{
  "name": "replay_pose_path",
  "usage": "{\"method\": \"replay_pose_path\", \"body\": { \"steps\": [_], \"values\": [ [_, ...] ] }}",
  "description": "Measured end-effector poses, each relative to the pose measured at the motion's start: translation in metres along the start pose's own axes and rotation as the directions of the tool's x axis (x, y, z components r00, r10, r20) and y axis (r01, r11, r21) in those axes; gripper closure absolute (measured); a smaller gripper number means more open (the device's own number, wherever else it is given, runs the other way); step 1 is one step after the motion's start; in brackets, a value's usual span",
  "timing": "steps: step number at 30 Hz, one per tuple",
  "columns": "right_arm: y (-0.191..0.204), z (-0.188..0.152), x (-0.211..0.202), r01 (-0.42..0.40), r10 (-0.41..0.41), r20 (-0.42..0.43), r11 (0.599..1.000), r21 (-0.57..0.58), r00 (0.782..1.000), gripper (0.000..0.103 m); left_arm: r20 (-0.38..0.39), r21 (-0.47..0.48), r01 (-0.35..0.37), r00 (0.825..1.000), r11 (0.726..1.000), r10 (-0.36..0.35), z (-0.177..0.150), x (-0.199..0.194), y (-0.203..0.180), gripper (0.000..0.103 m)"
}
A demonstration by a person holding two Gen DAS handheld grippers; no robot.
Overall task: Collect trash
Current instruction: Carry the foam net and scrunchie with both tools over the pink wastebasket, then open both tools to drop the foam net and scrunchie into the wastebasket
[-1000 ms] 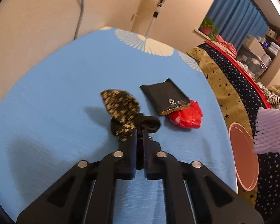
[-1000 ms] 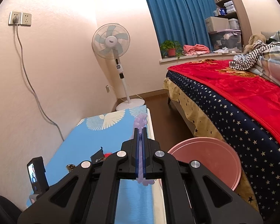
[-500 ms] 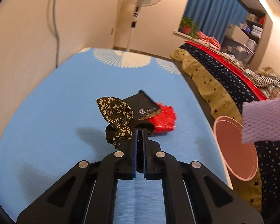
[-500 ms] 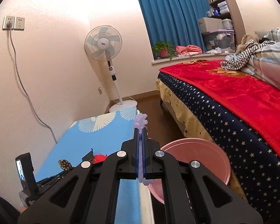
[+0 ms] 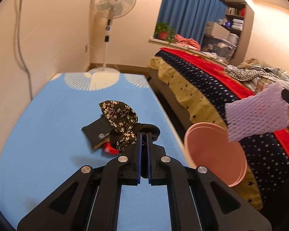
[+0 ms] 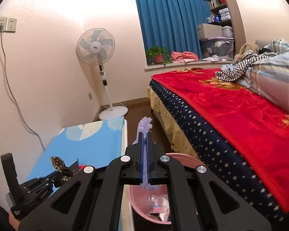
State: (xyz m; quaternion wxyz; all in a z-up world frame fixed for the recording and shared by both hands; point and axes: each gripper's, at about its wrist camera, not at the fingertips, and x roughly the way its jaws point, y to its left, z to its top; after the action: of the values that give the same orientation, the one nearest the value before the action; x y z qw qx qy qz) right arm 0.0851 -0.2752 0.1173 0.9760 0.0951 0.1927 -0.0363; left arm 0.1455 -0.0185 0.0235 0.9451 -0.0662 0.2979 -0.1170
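My left gripper [image 5: 143, 133] is shut on a black floral cloth bow [image 5: 121, 117] and holds it lifted above the blue table [image 5: 54, 119]. A black pouch [image 5: 95, 131] and a red wrapper [image 5: 110, 149] lie on the table under it. My right gripper [image 6: 144, 133] is shut on a pale purple foam net [image 6: 144, 127], seen from the side in the left wrist view [image 5: 258, 113], above the pink bin [image 5: 215, 152]. The bin [image 6: 154, 206] holds several scraps.
The bin stands on the floor between the table's right edge and the bed [image 6: 231, 115] with a red star-edged blanket. A standing fan [image 6: 98, 48] is beyond the table's far end. A cable [image 5: 23, 44] hangs on the left wall.
My left gripper has lifted the floral bow off the table and swung right toward the bin. My right gripper has carried the foam net over the bin.
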Motion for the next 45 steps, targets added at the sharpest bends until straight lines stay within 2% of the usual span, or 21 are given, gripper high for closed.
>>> {"method": "replay_pose_path", "body": {
  "steps": [8, 14, 24, 40, 43, 44, 45],
  "values": [
    [-0.023, 0.013, 0.002, 0.066, -0.066, -0.001, 0.998, -0.025, 0.998, 0.1, 0.014, 0.07, 0.069, 0.997, 0.995, -0.071, 0.007, 0.008, -0.043, 0.099],
    [-0.04, 0.002, 0.011, 0.114, -0.115, -0.023, 0.993, -0.019, 0.993, 0.1, 0.006, 0.14, 0.131, 0.991, 0.981, -0.133, 0.002, 0.02, -0.08, 0.099],
    [-0.061, -0.016, 0.045, 0.187, -0.183, -0.096, 0.982, 0.026, 0.978, 0.1, -0.044, 0.182, 0.206, 0.978, 0.961, -0.202, -0.012, 0.052, -0.122, 0.099],
    [-0.069, -0.026, 0.064, 0.242, -0.237, -0.145, 0.97, 0.019, 0.961, 0.1, -0.098, 0.163, 0.238, 0.97, 0.957, -0.225, -0.022, 0.085, -0.137, 0.098],
    [-0.071, -0.028, 0.067, 0.249, -0.242, -0.165, 0.968, 0.022, 0.956, 0.096, -0.103, 0.171, 0.239, 0.969, 0.956, -0.224, -0.021, 0.087, -0.138, 0.096],
    [-0.072, -0.03, 0.069, 0.248, -0.24, -0.176, 0.968, 0.023, 0.955, 0.088, -0.108, 0.171, 0.245, 0.967, 0.954, -0.229, -0.021, 0.088, -0.139, 0.096],
    [-0.073, -0.032, 0.071, 0.249, -0.24, -0.188, 0.968, 0.026, 0.952, 0.081, -0.118, 0.167, 0.259, 0.963, 0.951, -0.241, -0.021, 0.09, -0.138, 0.091]
  ]
}}
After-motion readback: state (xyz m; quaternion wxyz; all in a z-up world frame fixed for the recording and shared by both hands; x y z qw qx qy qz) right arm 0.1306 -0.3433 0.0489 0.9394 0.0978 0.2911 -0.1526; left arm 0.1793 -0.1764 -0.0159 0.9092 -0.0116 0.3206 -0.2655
